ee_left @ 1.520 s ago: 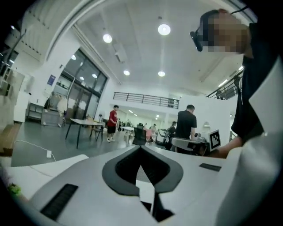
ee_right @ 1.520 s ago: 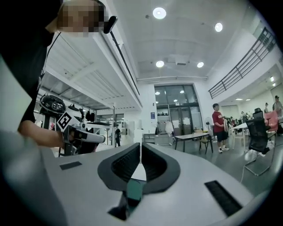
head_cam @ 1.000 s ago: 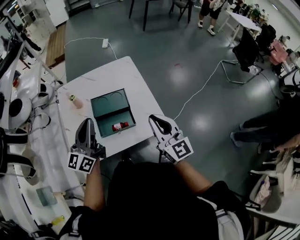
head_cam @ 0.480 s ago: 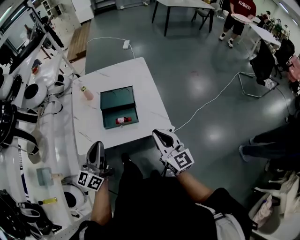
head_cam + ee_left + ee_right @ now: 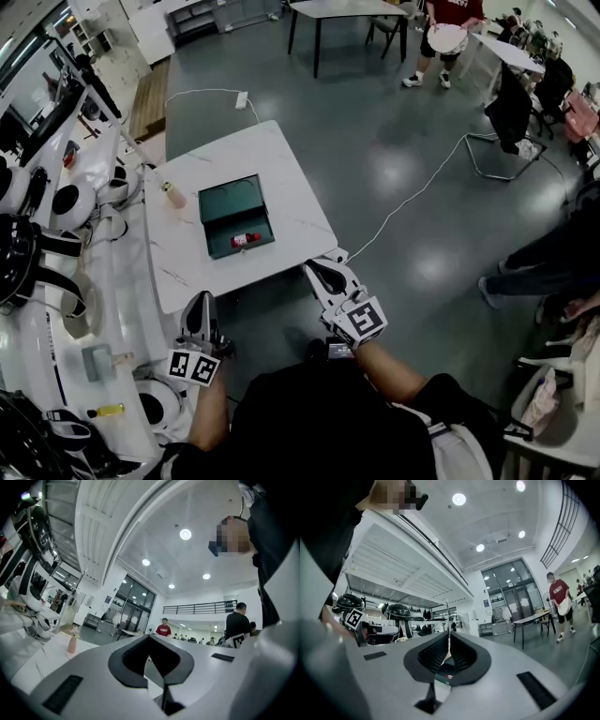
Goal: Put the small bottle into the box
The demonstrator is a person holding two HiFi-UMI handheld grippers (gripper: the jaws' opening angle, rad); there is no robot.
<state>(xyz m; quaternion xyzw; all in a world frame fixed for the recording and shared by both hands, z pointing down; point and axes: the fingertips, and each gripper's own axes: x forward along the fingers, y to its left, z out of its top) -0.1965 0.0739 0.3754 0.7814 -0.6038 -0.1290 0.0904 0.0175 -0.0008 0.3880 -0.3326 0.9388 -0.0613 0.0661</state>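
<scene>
The small bottle (image 5: 245, 240) is a short red one with a pale cap. It lies on its side in the near end of the open dark green box (image 5: 232, 201), which sits on the white worktop (image 5: 286, 178). Both tools hang off the worktop's near edge, apart from it, and the bottle is well ahead of them: ahead and to the right of the left tool (image 5: 199, 302), ahead and to the left of the right tool (image 5: 314, 269). Neither tool holds anything. The left gripper view shows the left tool (image 5: 149, 638) with its jaws together at the tips and only the room behind the notch between the pads. The right gripper view shows the right tool (image 5: 449, 635) closed the same way. Only the head view gives the bottle and box whole. The right gripper view catches just a dark sliver of the box (image 5: 451, 666) low in the notch of its pads, with a fleck of red in it. The left gripper view misses the box but shows a pink bottle (image 5: 71, 644) upright on the worktop to the left of its jaws. In the head view that pink bottle (image 5: 173, 195) stands just left of the box.
</scene>
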